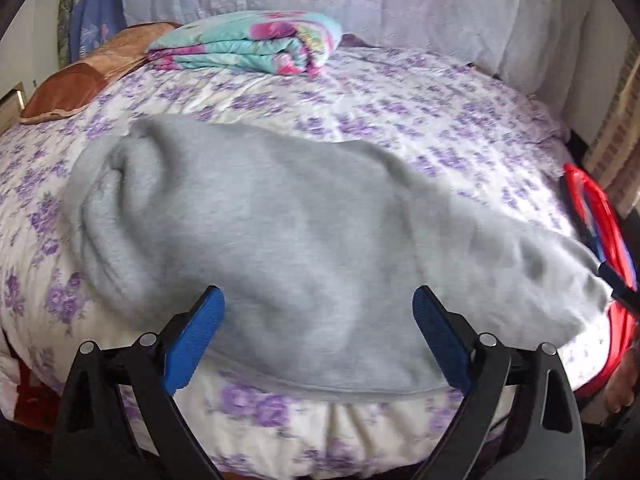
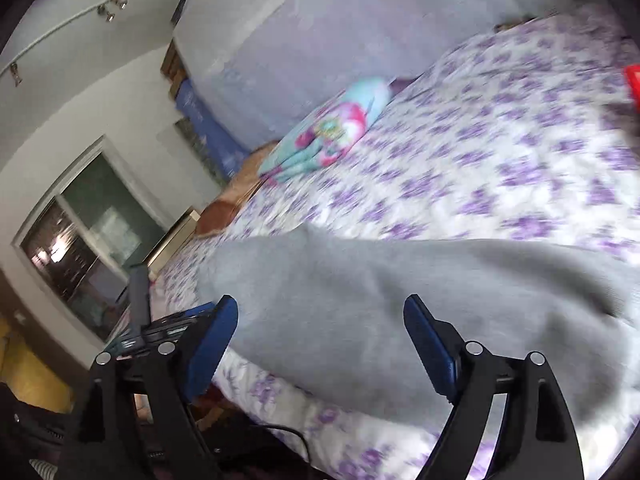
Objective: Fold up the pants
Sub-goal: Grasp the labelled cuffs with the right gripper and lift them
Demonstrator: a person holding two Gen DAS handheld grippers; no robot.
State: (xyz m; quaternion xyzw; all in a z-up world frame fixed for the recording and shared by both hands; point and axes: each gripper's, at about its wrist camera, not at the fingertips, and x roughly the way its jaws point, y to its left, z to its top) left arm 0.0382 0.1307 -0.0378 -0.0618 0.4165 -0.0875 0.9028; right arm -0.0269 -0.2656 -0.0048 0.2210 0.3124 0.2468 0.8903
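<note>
At the far left of the left wrist view we see a brown pillow at the head of the bed, and just beside it a folded floral blanket. Moving right, the grey pants lie across the near half of the purple-flowered cover, bunched and rounded at the left end and thinning toward the right edge. Our left gripper hangs over the near hem with its jaws spread wide and nothing pinched; the cloth lies beneath and between the blue pads, not pressed by them. At the far right a red hoop-shaped object sits off the mattress edge; we cannot tell what it is.

In the blurred right wrist view, our right gripper is likewise wide open and empty over the pants.

We judge that one fold is laid and both tongs are free. Next we need a fresh hold: each gripper should close on an end of the bundle, then carry it over evenly.
</note>
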